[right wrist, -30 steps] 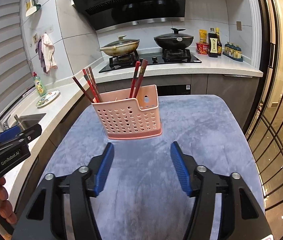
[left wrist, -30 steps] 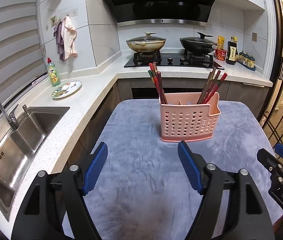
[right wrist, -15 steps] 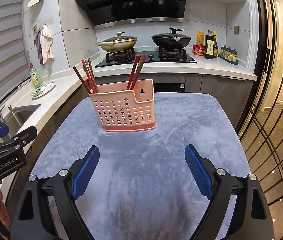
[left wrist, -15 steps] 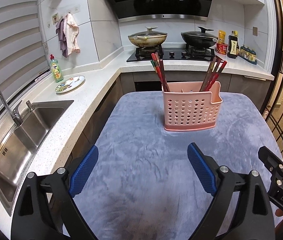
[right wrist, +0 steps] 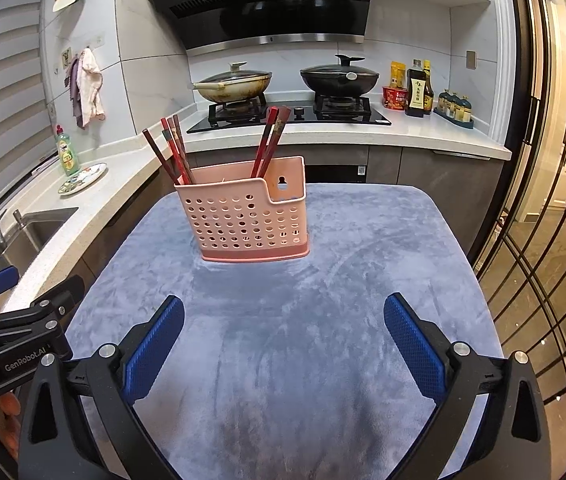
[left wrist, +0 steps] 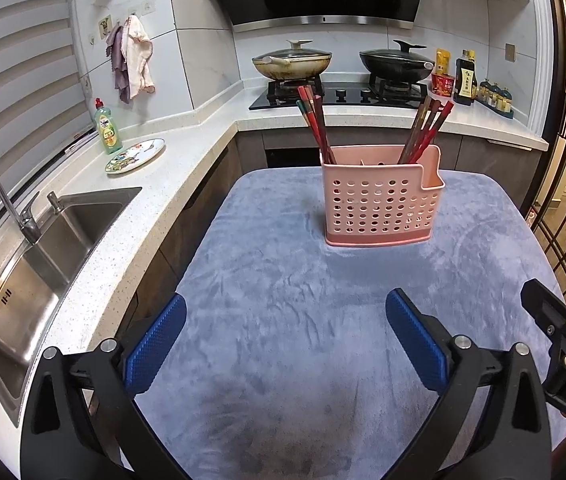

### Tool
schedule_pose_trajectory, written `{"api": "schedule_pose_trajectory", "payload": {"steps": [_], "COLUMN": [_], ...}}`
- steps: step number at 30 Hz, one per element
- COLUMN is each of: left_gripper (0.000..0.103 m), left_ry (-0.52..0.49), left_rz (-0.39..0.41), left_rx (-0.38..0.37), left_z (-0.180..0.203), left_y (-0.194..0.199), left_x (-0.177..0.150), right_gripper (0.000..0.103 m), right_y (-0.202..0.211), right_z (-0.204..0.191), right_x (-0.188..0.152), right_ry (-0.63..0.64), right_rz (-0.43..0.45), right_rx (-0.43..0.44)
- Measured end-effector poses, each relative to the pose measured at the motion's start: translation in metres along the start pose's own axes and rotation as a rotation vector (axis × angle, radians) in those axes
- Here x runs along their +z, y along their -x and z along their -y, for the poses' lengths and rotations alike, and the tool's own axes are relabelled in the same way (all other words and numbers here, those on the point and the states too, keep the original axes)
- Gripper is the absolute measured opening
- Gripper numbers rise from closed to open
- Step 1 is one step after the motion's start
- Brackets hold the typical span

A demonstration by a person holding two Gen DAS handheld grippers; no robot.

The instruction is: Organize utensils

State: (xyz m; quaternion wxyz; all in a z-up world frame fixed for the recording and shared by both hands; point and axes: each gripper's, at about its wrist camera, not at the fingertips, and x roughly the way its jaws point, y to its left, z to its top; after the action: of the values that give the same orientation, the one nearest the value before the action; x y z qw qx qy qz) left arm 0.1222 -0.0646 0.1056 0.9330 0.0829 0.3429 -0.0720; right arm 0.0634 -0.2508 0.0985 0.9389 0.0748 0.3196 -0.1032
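Left wrist view, pink perforated utensil holder (left wrist: 381,204), red chopsticks (left wrist: 315,124) upright at both ends, both grippers' fingers (left wrist: 155,344) just spread wide, empty.

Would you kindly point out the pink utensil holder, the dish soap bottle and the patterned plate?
pink utensil holder (left wrist: 379,208): left wrist view, perforated front wall.
dish soap bottle (left wrist: 108,130): left wrist view, green labelled body.
patterned plate (left wrist: 135,156): left wrist view, decorated face.

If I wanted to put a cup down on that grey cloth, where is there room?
The grey cloth is bare between the pink caddy and the two open grippers, and on either side of the caddy. The stove counter behind is crowded.
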Motion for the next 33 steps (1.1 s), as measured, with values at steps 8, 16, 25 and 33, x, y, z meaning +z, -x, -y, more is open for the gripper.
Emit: {"api": "schedule_pose_trajectory", "payload": {"steps": [8,16,25,33], "left_gripper": [0.096,0.096,0.096,0.096], "left_ry": [0.014,0.018,0.02,0.022], "left_rz": [-0.013,-0.015,-0.023,-0.024], "left_rx": [-0.008,-0.009,-0.013,-0.011], "left_z": [-0.001,-0.001,-0.002,-0.002], "left_y": [-0.005,-0.008,-0.015,-0.014], "left_x": [0.001,0.001,0.003,0.003], "right_gripper": [0.097,0.097,0.097,0.097], "right_y": [-0.003,-0.008,-0.014,-0.019], "right_z": [-0.001,-0.006,-0.007,-0.007], "right_x": [0.0,0.0,0.0,0.001], "right_ry": [0.005,0.012,0.012,0.011], "right_rz": [-0.008,-0.013,-0.024,-0.032], "right_rx": [-0.004,-0.001,0.0,-0.001]}}
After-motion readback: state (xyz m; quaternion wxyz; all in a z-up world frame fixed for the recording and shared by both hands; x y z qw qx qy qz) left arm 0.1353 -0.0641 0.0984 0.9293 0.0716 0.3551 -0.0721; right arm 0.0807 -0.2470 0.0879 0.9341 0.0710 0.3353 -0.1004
